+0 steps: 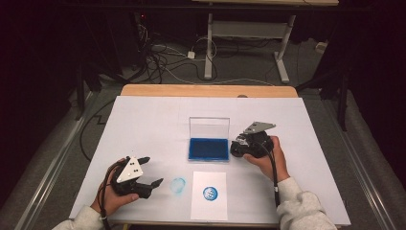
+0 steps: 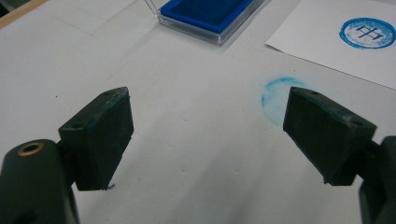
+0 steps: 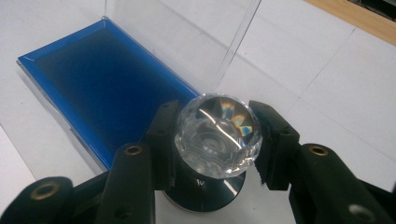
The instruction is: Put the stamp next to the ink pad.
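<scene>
A stamp with a faceted clear crystal knob and a dark round base sits between the jaws of my right gripper, which is shut on the knob. The base hangs low over the white table, just off the right edge of the blue ink pad, whose clear lid stands upright. In the high view my right gripper is beside the pad. My left gripper is open and empty near the front left, over a faint blue smudge.
A white sheet of paper lies at the front centre and carries a round blue stamp print. The white table cover ends at a wooden edge at the back. Beyond it are cables and desk legs on the floor.
</scene>
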{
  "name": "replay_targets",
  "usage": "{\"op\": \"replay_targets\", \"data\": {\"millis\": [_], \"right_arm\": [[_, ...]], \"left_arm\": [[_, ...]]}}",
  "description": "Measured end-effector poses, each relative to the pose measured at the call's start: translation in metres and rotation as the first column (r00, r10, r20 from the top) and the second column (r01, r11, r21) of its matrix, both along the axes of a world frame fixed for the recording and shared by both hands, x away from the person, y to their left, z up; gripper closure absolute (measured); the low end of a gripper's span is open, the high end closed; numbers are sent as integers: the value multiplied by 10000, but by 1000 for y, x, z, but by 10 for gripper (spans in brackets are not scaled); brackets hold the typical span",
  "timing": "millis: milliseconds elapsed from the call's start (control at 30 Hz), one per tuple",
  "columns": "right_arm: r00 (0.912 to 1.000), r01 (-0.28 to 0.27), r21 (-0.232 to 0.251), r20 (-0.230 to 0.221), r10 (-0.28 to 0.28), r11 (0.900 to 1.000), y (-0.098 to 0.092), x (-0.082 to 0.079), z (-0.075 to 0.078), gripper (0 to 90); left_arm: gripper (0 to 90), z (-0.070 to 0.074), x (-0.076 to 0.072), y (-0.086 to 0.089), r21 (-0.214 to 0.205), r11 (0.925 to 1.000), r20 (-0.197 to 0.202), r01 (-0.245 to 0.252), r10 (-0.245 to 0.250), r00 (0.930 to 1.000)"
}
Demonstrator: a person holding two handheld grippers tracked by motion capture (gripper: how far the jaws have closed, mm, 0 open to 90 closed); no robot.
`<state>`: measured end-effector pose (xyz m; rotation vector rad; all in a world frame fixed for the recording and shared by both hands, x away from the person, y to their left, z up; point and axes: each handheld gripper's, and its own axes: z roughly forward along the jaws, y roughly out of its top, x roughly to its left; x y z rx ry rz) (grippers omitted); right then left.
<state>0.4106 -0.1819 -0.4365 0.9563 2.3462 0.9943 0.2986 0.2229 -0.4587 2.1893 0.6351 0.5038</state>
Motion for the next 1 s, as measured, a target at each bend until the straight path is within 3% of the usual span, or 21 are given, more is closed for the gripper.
{"op": "replay_targets", "data": {"millis": [600, 800, 1000], "right_arm": [[10000, 23, -4, 39, -23, 10000, 1, -2, 1, 516], [9995, 12, 59, 330, -14, 10000, 1, -4, 6, 475], [9955, 99, 363, 940, -133, 9993, 0, -9, 18, 414]], "left_arm": [[156, 0, 0, -1, 36, 10000, -50, 51, -50, 10000], [156, 0, 0, -1, 94, 9999, -56, 70, -70, 10000], [156, 0, 0, -2, 91, 9999, -45, 49, -49, 10000]]}}
